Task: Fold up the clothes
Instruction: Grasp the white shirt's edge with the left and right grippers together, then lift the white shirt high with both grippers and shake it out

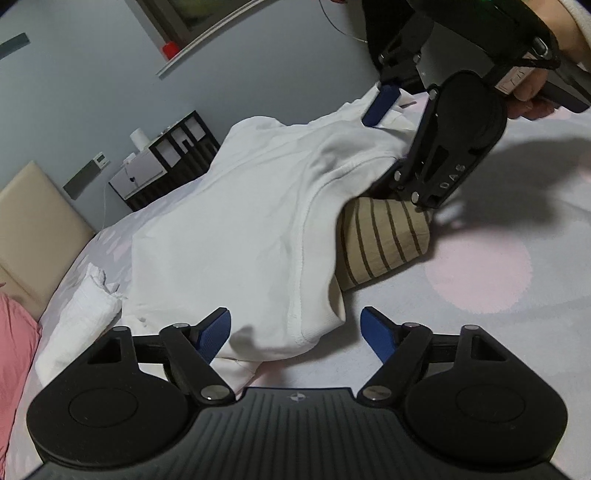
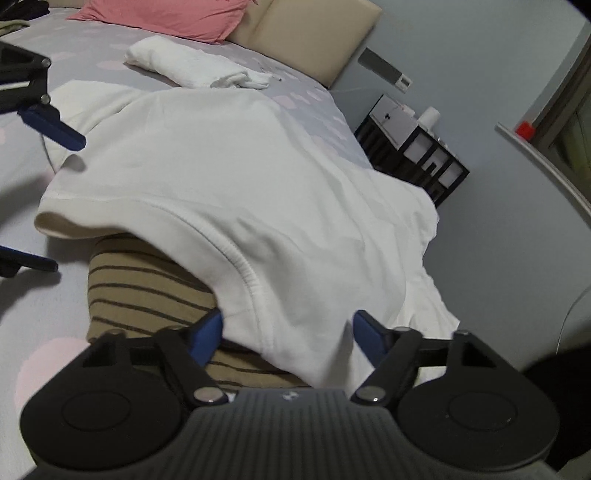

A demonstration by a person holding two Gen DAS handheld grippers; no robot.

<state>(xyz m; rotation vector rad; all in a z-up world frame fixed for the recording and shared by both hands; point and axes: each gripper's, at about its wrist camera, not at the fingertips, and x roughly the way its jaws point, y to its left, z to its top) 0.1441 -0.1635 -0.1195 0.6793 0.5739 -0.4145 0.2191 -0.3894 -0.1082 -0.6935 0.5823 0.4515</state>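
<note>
A white garment (image 1: 240, 221) lies spread on the bed and drapes over a folded tan striped garment (image 1: 384, 240). My left gripper (image 1: 295, 332) is open, its blue fingers either side of the white garment's near corner. My right gripper (image 2: 288, 332) is open too, with the white garment's (image 2: 258, 184) hem lying between its fingers, above the striped garment (image 2: 147, 291). In the left wrist view the right gripper (image 1: 436, 147) sits at the garment's far end, one blue finger (image 1: 380, 105) against the cloth. The left gripper's blue fingers (image 2: 55, 127) show at the left edge of the right wrist view.
The bed sheet (image 1: 480, 277) is pale grey with pink spots. A rolled white towel (image 2: 192, 68) and a pink pillow (image 2: 166, 16) lie near the beige headboard (image 2: 314, 33). A black-and-white shelf unit (image 2: 413, 147) stands beside the bed by the wall.
</note>
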